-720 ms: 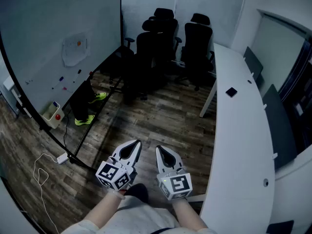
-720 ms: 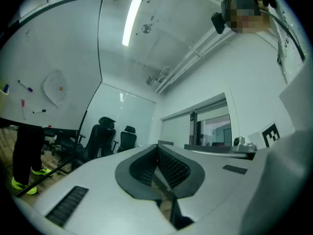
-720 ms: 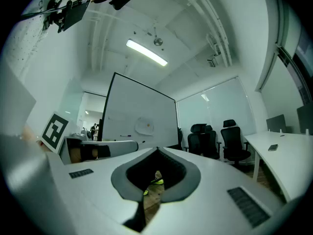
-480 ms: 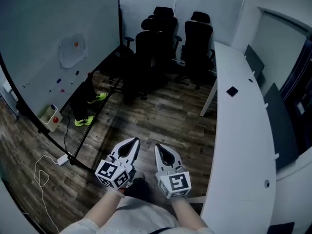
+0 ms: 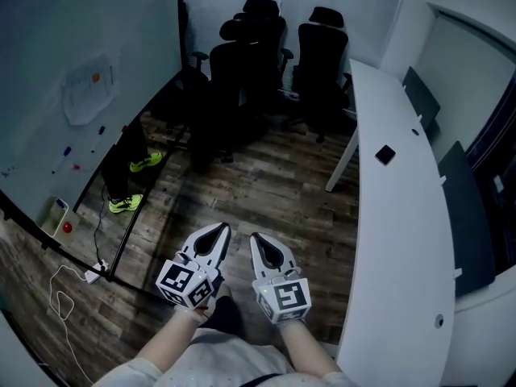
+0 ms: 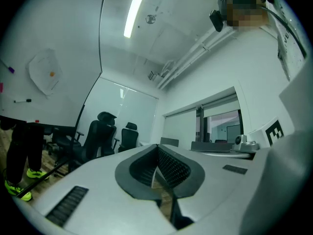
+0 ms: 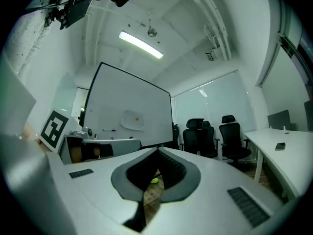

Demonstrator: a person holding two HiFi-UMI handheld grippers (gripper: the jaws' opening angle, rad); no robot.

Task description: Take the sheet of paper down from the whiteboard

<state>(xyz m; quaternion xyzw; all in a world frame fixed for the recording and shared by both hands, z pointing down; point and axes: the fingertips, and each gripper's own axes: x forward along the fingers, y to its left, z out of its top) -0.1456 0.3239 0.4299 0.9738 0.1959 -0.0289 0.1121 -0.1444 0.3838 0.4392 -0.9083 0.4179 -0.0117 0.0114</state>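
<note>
A white sheet of paper (image 5: 87, 93) hangs on the whiteboard (image 5: 48, 63) at the left, pinned by an orange magnet (image 5: 97, 76). The paper (image 6: 43, 73) shows in the left gripper view and, smaller, the paper (image 7: 133, 120) in the right gripper view. Both grippers are held side by side low in the head view, far from the board. My left gripper (image 5: 221, 229) is shut and empty. My right gripper (image 5: 255, 238) is shut and empty too.
Several black office chairs (image 5: 258, 63) stand at the back of the room. A long white desk (image 5: 395, 216) runs along the right with a small black object (image 5: 385, 155) on it. A person's legs in bright yellow shoes (image 5: 127, 202) stand behind the board. A white cable (image 5: 64, 297) lies on the wood floor.
The head view has swung right, so the whiteboard and paper slid toward the left edge. Both grippers stay shut, side by side, shifted slightly upward in the picture.
</note>
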